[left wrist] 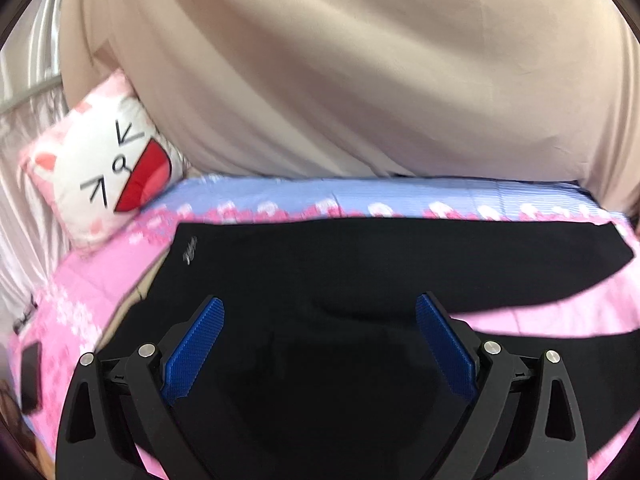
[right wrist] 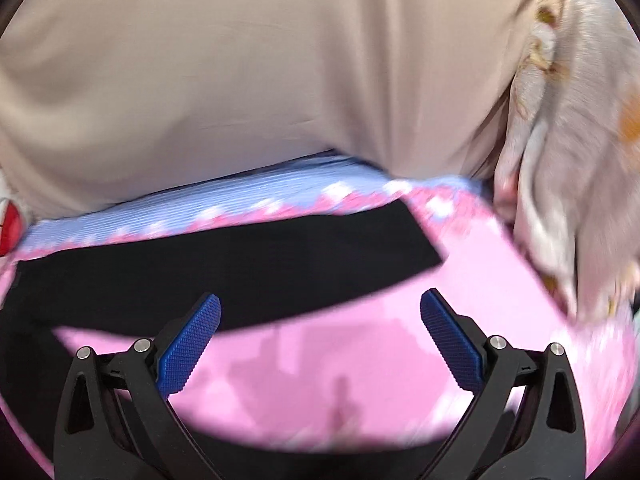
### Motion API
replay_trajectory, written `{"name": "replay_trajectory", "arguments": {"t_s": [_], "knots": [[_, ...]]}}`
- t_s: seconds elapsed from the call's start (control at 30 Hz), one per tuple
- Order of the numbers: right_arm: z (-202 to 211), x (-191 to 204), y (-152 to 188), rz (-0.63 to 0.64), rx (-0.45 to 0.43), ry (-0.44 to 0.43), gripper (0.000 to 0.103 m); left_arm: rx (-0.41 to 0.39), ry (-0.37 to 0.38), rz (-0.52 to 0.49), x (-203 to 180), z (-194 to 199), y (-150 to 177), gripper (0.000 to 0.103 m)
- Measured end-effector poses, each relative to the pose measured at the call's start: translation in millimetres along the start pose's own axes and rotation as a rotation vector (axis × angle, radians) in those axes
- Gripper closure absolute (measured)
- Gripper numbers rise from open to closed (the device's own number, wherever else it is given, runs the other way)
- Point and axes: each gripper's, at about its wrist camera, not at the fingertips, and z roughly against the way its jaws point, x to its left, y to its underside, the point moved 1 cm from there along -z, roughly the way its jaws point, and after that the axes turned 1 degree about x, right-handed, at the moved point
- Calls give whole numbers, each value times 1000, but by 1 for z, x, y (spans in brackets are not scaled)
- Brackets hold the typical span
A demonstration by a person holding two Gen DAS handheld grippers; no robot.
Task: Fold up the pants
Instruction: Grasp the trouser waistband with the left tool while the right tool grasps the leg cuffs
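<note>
Black pants (left wrist: pixel 360 264) lie spread flat on a pink bed sheet (left wrist: pixel 100 280), the two legs parted toward the right. My left gripper (left wrist: pixel 320 308) is open and empty, hovering over the waist and seat part of the pants. In the right wrist view one black leg (right wrist: pixel 240 264) runs across the sheet (right wrist: pixel 360 360) and ends at the right. My right gripper (right wrist: pixel 320 304) is open and empty, above the pink gap between the legs.
A cat-face pillow (left wrist: pixel 100 168) leans at the bed's left end. A beige curtain (left wrist: pixel 360 80) hangs behind the bed. A pale patterned blanket (right wrist: pixel 572 160) is bunched at the right end. A dark phone (left wrist: pixel 32 376) lies at the sheet's left edge.
</note>
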Motion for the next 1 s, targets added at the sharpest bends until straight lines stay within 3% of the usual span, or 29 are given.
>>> {"name": "replay_trajectory", "arguments": {"t_s": [0.13,0.27,0.47,0.63,0.77,0.83,1.0], "knots": [[-74,-34,-34,58,101,37,5,2,9,-38,-16,-26,-16,8],[-117,-56,-53,50,184,37,5,12,13,-81,-30,-47,-24,7],[-159,-64,-60,99,264,-3,5,49,12,-114,-31,-74,-28,7],[-173,-54,-61,117,279,-73,7,109,23,-30,8,-104,-43,7],[-178,-53,-67,86,261,-115,35,140,-35,2,55,-132,-58,7],[-179,-55,-69,58,255,-148,66,159,-84,16,86,-151,-66,7],[-176,-41,-71,69,252,-139,74,233,-206,87,163,-204,-82,7]]}}
